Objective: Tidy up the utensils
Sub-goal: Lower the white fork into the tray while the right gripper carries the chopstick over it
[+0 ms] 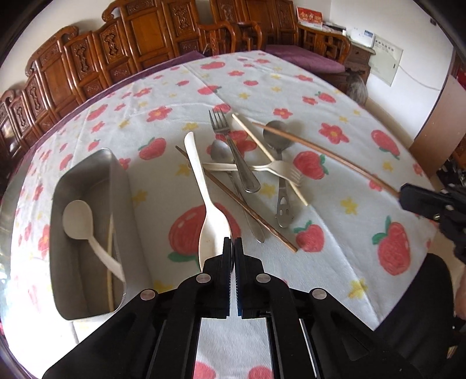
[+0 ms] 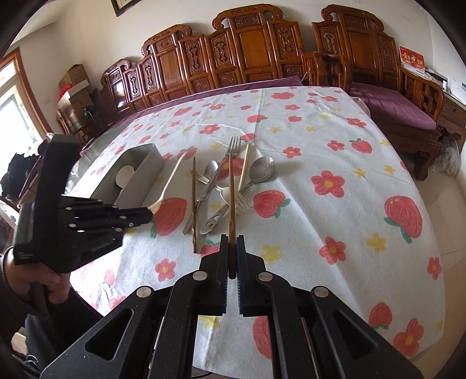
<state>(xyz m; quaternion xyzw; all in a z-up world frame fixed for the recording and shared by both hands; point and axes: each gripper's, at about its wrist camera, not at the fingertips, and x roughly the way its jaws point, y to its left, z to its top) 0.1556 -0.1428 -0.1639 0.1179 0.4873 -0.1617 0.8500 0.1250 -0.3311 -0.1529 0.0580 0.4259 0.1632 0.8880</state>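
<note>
Utensils: left claw (image 1: 233, 243) pinches white spoon (image 1: 201, 186), bowl half-hidden; right claw (image 2: 232, 242) clamps brown chopstick (image 2: 231, 198).

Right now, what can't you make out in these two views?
- Tray floor, right wrist view: hidden by its near wall.
- White spoon bowl end, left wrist view: covered by the left gripper fingers.
- Brown chopstick near end, right wrist view: buried in the right gripper.
- Red card text: too small.

Left claw (image 1: 233, 243) clamped on white spoon (image 1: 204, 201); right claw (image 2: 232, 242) clamped on brown chopstick (image 2: 231, 198)
</note>
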